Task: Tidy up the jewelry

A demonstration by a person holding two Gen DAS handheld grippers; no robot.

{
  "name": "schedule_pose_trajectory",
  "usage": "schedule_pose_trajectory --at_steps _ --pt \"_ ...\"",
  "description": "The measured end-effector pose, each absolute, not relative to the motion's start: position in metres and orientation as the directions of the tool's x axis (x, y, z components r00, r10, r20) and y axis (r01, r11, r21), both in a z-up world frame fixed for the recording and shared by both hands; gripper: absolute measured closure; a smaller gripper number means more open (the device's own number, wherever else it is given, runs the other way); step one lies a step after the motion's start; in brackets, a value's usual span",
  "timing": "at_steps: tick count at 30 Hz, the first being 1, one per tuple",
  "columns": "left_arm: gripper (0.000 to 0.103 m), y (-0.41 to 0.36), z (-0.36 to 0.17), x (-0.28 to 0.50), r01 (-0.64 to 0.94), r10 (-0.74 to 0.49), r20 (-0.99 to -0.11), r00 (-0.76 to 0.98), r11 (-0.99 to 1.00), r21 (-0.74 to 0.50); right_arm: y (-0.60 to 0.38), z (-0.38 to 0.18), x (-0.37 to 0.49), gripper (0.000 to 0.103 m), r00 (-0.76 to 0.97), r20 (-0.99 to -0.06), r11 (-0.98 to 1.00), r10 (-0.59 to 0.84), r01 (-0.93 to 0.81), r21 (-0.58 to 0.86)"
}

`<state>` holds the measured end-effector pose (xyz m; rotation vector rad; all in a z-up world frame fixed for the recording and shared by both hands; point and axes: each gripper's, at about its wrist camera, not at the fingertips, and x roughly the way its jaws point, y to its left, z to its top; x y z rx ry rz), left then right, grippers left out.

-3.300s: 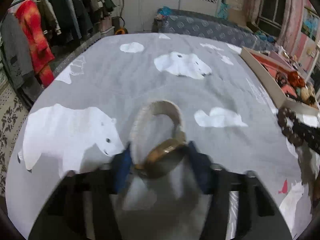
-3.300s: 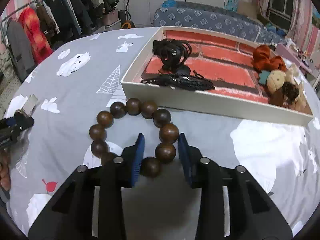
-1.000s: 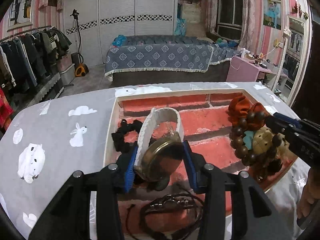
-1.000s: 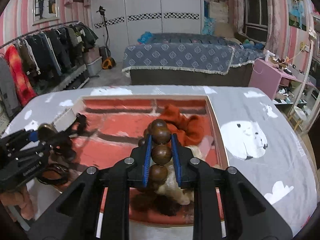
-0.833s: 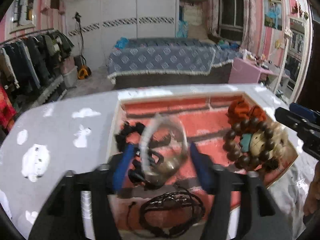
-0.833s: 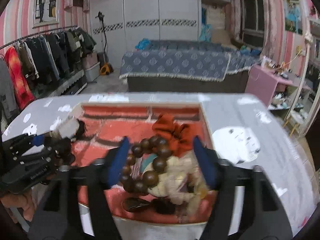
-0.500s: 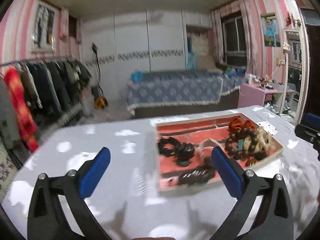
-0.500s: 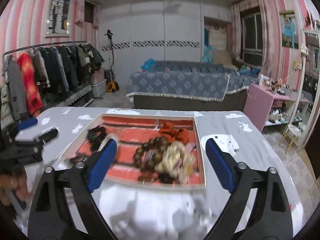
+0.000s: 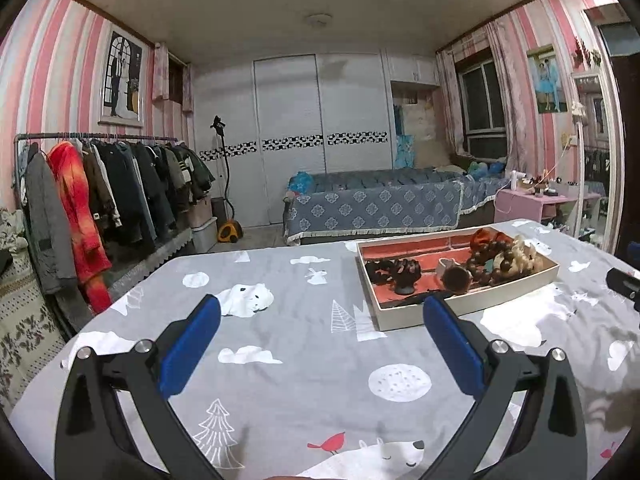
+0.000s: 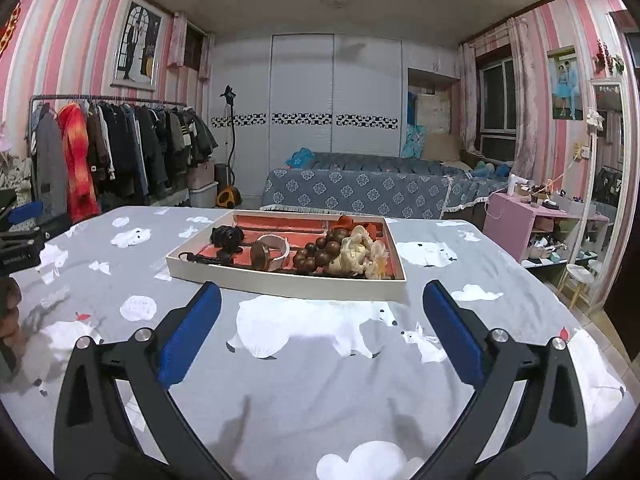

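In the left wrist view the left gripper [image 9: 320,322] hangs wide open and empty above the bedspread [image 9: 280,344], well short of the tray [image 9: 460,312], where the watch [image 9: 454,276] and beads [image 9: 490,266] lie. In the right wrist view the right gripper [image 10: 320,308] is likewise spread and empty, the tray [image 10: 280,278] ahead holding watch [image 10: 270,254] and beads [image 10: 320,254]. The sorting looks finished; next would be checking for leftovers.

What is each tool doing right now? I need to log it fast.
Left tool: open, holding nothing, above the bedspread.
Right tool: open, holding nothing, short of the tray.
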<state>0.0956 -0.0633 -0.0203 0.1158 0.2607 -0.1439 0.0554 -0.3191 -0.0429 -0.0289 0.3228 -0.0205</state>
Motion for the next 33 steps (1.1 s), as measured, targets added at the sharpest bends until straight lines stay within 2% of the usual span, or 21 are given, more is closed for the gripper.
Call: schedule_pose_trajectory --at_steps 12,18,33 --pt "0.004 -0.059 -0.042 0.087 0.164 -0.141 -0.268 0.953 0.985 0.063 -0.321 -0.050 0.060 0.005 0.937 -0.349 1.000 -0.022 0.017 -0.017" --pt "0.004 -0.058 -0.042 0.089 0.167 -0.145 -0.277 0.950 0.984 0.056 -0.327 -0.057 0.071 0.005 0.913 -0.406 0.999 -0.033 0.038 0.004" --pt "0.004 -0.042 -0.038 0.078 0.144 -0.140 -0.213 0.967 0.990 0.000 -0.335 -0.053 0.056 0.005 0.938 -0.344 0.996 -0.053 0.073 0.043"
